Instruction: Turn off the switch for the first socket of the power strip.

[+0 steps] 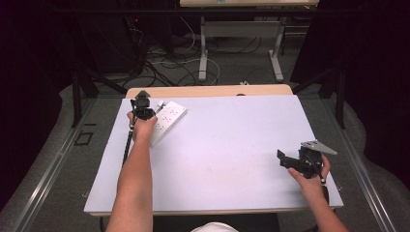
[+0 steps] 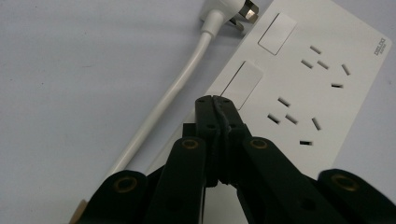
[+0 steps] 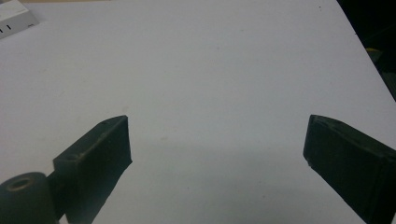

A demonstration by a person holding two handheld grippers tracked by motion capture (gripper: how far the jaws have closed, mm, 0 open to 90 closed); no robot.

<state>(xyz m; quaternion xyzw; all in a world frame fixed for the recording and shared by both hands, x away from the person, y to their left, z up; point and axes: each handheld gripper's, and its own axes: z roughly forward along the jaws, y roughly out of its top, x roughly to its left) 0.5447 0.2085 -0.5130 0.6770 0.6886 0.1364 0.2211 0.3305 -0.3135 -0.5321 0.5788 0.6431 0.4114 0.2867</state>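
Power strip (image 2: 299, 88) lies flat at the far left of the worktop (image 1: 227, 145), white, two rocker switches and two socket groups facing up. Its cord (image 2: 163, 107) runs alongside, and the plug (image 2: 229, 14) rests loose just beside the strip's end, not in any socket. My left claw (image 2: 215, 100) is fully closed on nothing, tips together, right over the nearer switch (image 2: 243, 84); can't tell if it's touching. My right claw (image 3: 217, 140) sits well apart at the near right, jaws wide, nothing between them, bare worktop below. Step in hand, as I read it: pressing that switch with the closed tips. Next move needs a short straight push down on the rocker, without sliding the strip.
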